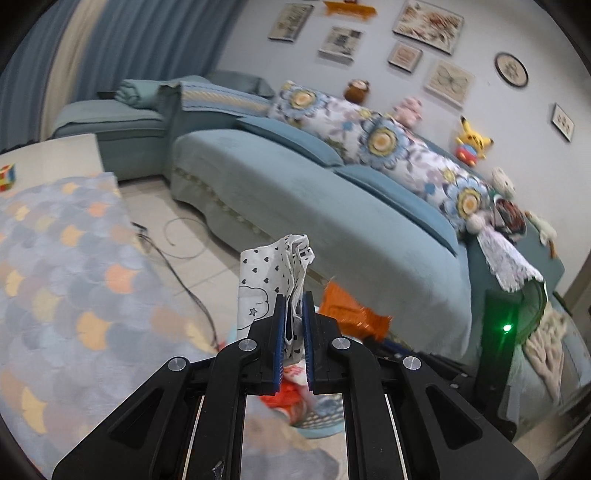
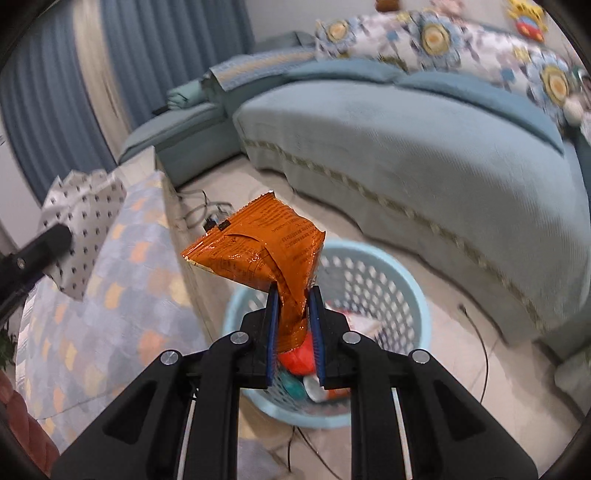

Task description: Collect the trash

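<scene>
Pinching hard, my right gripper is squeezing the twisted neck of a crinkly orange foil snack wrapper, and that wrapper is hanging directly above the pale blue basket. Other bits of rubbish, red and white, are already lying inside the basket, whose plastic wall is perforated with rows of small holes. My left gripper is clamping a crumpled white paper wrapper printed with tiny black hearts and a cloud; it is hovering to the left of the basket, by the table edge.

Open tiled floor is lying between the basket and the curved front of the blue sofa, with a thin cable trailing to the right of the basket. Left of the basket, a table under a scalloped grey-and-orange cloth is standing close against it.

Only the left view is showing the framed pictures and plush toys behind the sofa; only the right view is showing the basket's whole rim.
</scene>
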Action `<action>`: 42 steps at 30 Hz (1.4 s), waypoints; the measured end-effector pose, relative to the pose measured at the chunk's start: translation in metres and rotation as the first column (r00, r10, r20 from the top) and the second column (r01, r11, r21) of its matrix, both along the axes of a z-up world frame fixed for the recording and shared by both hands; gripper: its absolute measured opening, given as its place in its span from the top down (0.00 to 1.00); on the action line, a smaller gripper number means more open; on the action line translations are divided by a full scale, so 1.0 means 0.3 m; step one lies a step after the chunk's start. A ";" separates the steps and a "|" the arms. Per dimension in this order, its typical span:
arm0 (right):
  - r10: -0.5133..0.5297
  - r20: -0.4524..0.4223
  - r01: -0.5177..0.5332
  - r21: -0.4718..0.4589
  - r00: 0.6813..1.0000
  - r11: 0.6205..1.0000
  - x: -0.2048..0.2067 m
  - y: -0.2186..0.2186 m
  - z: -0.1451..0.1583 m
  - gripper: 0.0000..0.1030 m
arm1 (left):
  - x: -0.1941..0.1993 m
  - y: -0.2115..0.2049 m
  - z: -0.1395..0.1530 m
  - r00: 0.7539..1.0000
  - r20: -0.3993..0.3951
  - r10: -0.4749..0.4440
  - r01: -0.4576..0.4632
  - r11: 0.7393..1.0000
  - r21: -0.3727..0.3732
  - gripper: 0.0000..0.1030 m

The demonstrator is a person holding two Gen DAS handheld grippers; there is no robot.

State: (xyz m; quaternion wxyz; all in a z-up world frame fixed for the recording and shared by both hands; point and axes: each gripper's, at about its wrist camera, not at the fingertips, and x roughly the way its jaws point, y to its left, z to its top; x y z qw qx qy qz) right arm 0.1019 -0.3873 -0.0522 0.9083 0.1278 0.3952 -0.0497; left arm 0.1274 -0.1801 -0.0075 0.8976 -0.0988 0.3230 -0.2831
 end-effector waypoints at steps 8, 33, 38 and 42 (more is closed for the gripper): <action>-0.042 -0.135 0.048 0.048 0.990 0.998 -0.035 -0.109 -0.130 0.78 | 0.053 -0.178 -0.110 0.991 -0.091 -0.102 0.106 0.993 0.043 0.93; -0.087 0.004 0.087 -0.004 0.996 0.996 -0.171 -0.003 0.045 0.33 | -0.025 -0.028 -0.084 0.996 -0.075 -0.051 0.058 0.994 0.088 0.20; -0.150 0.135 0.157 -0.038 0.979 0.987 -0.230 0.085 0.130 0.27 | -0.137 0.079 -0.028 0.999 0.017 0.040 -0.042 0.987 0.157 0.19; -0.174 0.121 0.181 -0.051 0.977 0.982 -0.227 0.127 0.154 0.24 | -0.237 0.171 -0.008 0.985 0.099 0.138 -0.156 0.966 0.206 0.17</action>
